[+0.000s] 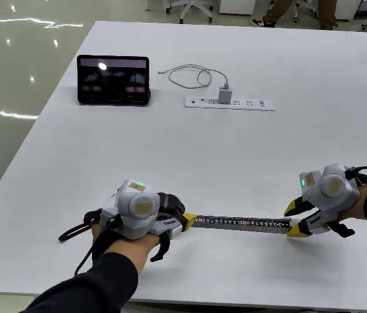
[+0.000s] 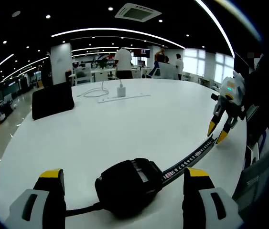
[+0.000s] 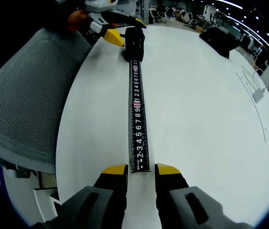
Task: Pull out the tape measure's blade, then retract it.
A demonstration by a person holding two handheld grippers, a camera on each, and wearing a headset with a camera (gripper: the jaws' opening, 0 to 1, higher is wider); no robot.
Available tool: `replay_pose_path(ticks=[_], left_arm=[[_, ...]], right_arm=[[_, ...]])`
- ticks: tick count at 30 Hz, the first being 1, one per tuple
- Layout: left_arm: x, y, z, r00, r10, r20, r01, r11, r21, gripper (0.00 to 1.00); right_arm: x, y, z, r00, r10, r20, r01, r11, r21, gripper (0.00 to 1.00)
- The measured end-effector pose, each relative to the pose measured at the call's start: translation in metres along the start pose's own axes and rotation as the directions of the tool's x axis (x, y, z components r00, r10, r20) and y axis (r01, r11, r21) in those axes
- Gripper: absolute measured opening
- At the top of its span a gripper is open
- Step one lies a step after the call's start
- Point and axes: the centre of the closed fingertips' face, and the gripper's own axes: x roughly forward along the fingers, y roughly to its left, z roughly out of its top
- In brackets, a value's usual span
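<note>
Black and rounded, the tape measure (image 2: 129,187) sits on the white worktop (image 1: 235,156) close to its near edge, a dark cord trailing from its back. Its blade (image 3: 138,119) is drawn out and lies flat on the surface — a dark strip with white numerals and one red block partway along. It runs straight from the case to the right claw (image 3: 141,170), roughly parallel to the near edge.

The left claw (image 2: 123,174) is spread wide, its yellow-tipped jaws standing on either side of the case with a bare gap showing on both sides in the left gripper view. The right claw's jaws are drawn in close about the free end of the blade, one tip at each edge. I cannot tell whether they actually pinch it.

On the person's side the worktop ends just beside the blade, and in the right gripper view a grey mesh panel (image 3: 24,105) stands past that edge. On the far side lies a broad stretch of bare white. A dark tablet (image 1: 113,79) stands well apart near the left edge — a white power strip (image 1: 230,102) lies to its right, with a charger (image 1: 225,94) plugged in and a looped cable (image 1: 186,75) beside it.
</note>
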Motion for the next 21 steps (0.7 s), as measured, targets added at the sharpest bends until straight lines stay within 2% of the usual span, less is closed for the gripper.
replay_pose_path(ticks=[14, 21], left_arm=[[-0.0002, 0.0016, -0.0009, 1.0000, 0.004, -0.001, -0.004, 1.000, -0.004, 1.00], [0.0005, 0.0004, -0.0015, 1.0000, -0.001, -0.003, 0.001, 1.000, -0.013, 0.97]], right_arm=[[0.0049, 0.0084, -0.0013, 0.9995, 0.016, -0.026, -0.017, 0.999, -0.034, 0.12], [0.0065, 0.0045, -0.0038, 0.9990, 0.020, -0.040, -0.021, 0.999, -0.039, 0.12]])
